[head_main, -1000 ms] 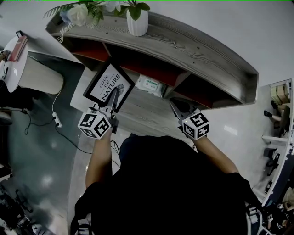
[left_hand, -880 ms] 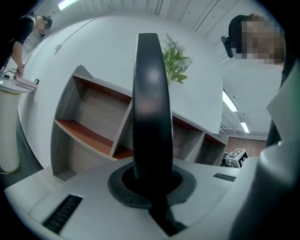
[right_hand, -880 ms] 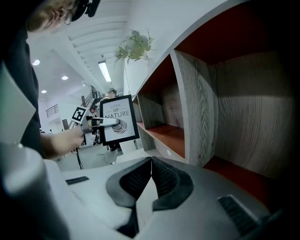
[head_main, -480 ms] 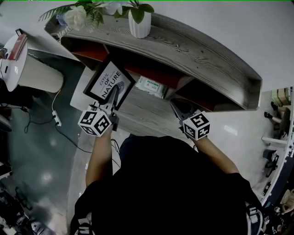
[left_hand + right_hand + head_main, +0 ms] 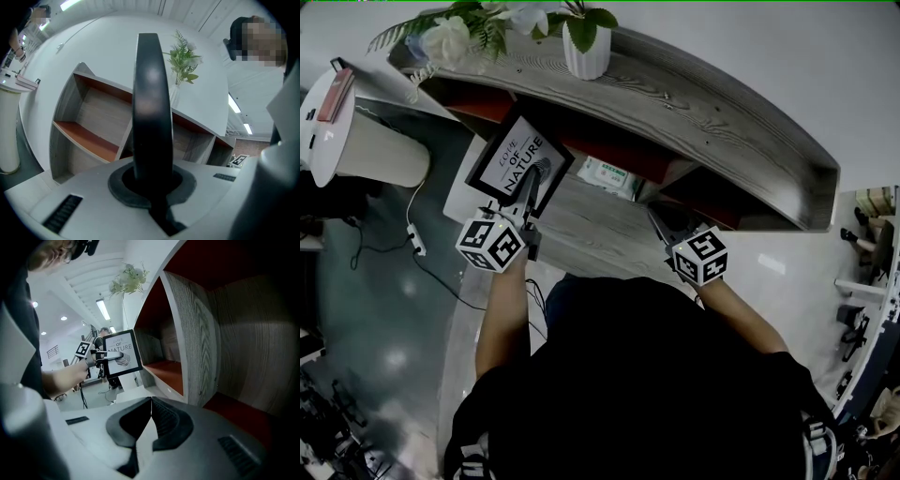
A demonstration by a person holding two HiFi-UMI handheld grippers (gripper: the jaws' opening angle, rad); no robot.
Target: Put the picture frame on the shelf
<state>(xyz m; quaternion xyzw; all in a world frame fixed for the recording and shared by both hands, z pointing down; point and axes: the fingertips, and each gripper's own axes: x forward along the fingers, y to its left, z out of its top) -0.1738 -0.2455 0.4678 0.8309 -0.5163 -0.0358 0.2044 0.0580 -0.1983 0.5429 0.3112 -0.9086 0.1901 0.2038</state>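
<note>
The picture frame [image 5: 517,161], black-edged with a white print, hangs in front of the left end of the grey wooden shelf [image 5: 694,108]. My left gripper [image 5: 530,194] is shut on its lower edge. In the left gripper view the frame [image 5: 150,93] stands edge-on between the jaws, with the shelf's red-floored compartments [image 5: 89,136] behind it. My right gripper [image 5: 664,222] is shut and empty at the shelf's right compartment. In the right gripper view its jaws meet [image 5: 151,401] before a shelf divider [image 5: 192,333], and the frame [image 5: 123,353] shows further off to the left.
A white vase [image 5: 586,42] with a plant and a bunch of flowers [image 5: 450,37] stand on the shelf top. A white pack [image 5: 605,173] lies inside the middle compartment. A white round stand [image 5: 356,141] and a floor cable [image 5: 414,242] are at the left.
My left gripper has carried the frame a little up and closer to the shelf's left end. The right gripper has stayed where it was.
</note>
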